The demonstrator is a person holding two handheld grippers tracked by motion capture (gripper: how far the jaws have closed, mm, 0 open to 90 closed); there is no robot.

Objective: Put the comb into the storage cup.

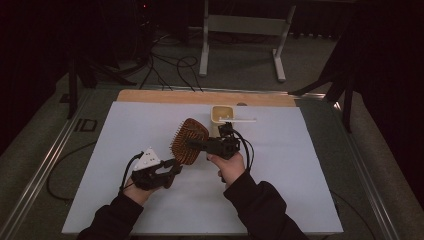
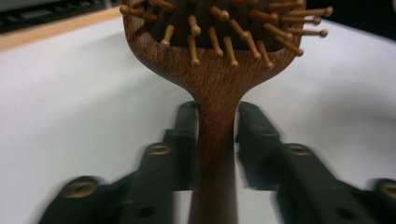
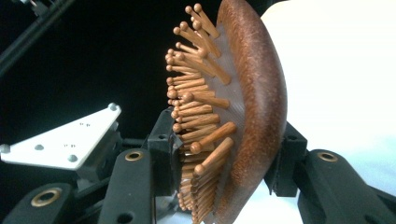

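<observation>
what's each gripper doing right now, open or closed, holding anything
Left gripper: closed on the handle of the wooden hairbrush.
Right gripper: closed on the hairbrush head, one jaw against the bristles, the other on its back.

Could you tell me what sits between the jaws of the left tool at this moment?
The wooden hairbrush: its handle stands between the left tool jaws, which press against both sides, as the left gripper view shows.

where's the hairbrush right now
In the high view the hairbrush is held up above the middle of the white table, handle in the left claw, head in the right claw, near the beige cup.
</observation>
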